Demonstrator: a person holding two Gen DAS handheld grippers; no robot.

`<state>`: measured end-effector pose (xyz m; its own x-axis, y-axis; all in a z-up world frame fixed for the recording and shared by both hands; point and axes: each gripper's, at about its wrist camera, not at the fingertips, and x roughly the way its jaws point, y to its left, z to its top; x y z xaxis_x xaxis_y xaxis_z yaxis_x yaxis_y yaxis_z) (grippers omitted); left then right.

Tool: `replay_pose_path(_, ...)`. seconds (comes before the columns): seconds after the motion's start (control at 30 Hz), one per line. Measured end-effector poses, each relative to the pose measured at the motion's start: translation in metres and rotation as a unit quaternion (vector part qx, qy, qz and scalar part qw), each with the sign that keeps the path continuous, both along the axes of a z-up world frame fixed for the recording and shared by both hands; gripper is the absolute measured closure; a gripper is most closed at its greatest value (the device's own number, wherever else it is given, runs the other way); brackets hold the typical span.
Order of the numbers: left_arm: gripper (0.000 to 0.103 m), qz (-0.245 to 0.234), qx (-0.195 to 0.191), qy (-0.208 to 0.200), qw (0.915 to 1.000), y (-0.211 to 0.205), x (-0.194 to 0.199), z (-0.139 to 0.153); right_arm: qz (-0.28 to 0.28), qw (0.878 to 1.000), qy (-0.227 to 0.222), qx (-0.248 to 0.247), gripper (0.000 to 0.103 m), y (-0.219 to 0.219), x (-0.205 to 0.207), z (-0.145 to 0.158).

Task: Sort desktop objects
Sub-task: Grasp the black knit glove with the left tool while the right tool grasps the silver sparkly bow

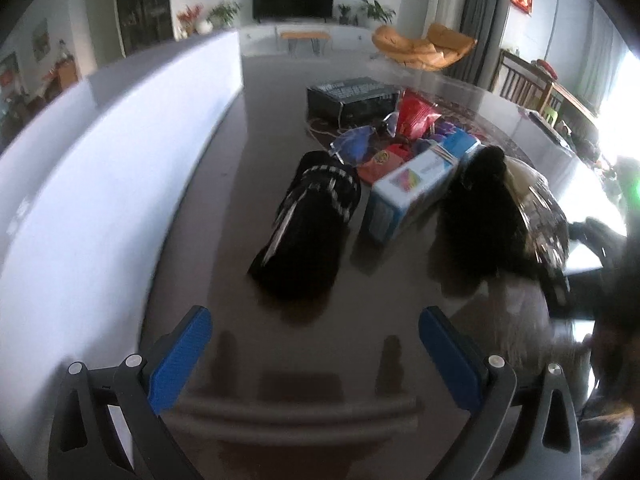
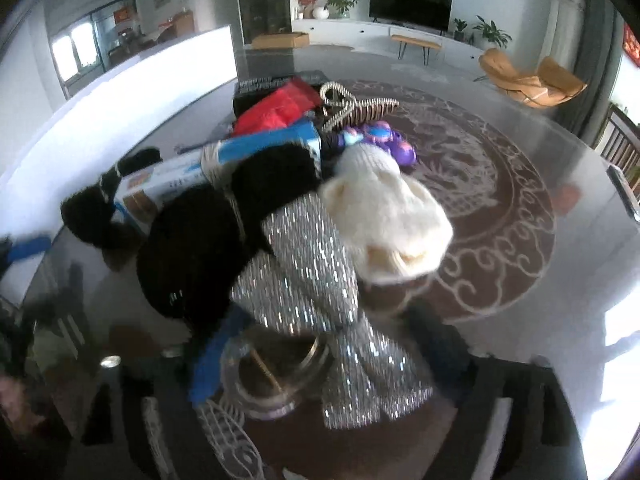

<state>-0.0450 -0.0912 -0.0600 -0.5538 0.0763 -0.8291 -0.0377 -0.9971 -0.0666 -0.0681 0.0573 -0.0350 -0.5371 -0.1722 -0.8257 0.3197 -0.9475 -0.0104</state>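
Centrally: sequinned silver fabric (image 2: 304, 268), cream knit hat (image 2: 384, 216), possibly ribbed.

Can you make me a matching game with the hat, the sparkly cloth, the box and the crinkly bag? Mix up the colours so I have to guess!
Things:
1. knit hat
2. sparkly cloth
3. box
4. crinkly bag

Colours:
A. red
B. silver
C. cream
D. blue and white

Pairs: 1-C, 2-B, 3-D, 4-A
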Motion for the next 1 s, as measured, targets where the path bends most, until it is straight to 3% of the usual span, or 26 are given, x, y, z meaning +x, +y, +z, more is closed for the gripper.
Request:
replay_pose_path(0.17,0.000,-0.002,0.007,-0.037,0.9993,-0.004,-0.050,-0.007,-0.001,1.000,0.002,0.001,0.002,-0.003,0.004,-0.002)
replay_pose_path(0.27,0.000,-0.017,-0.037,-0.045,0.9982,0.002,-0.066,-0.010,0.002,1.000,0.004,-0.002,0.001,-0.002,0.004,-0.002)
replay_pose_path(0.47,0.000,-0.081,-0.039,-0.030,0.9955,0.005,-0.056,-0.010,0.006,0.998,0.002,-0.061,0.001,0.010,0.016,0.003)
replay_pose_path(0.5,0.016,-0.088,-0.039,-0.017,0.9952,0.005,-0.050,-0.008,0.002,0.997,0.003,-0.081,0.001,0.016,0.021,0.004)
replay_pose_path(0.53,0.043,-0.098,-0.037,0.002,0.9945,0.005,-0.041,-0.004,0.001,0.996,0.003,-0.093,0.001,0.019,0.025,0.004)
replay_pose_path(0.6,0.069,-0.111,-0.034,0.021,0.9930,0.003,-0.030,0.004,-0.006,0.993,-0.002,-0.114,0.001,0.026,0.030,0.006)
replay_pose_path(0.73,0.070,-0.106,-0.009,0.020,0.9941,-0.005,-0.006,0.008,-0.015,0.989,-0.027,-0.144,0.001,0.028,0.028,0.009)
replay_pose_path(0.87,0.066,-0.111,-0.019,0.018,0.9935,-0.001,0.027,0.007,-0.037,0.986,-0.032,-0.160,0.001,0.023,0.015,0.012)
replay_pose_path(1.0,0.021,-0.122,-0.047,0.012,0.9913,0.010,0.030,0.001,-0.075,0.981,-0.027,-0.180,0.001,0.023,-0.002,0.011)
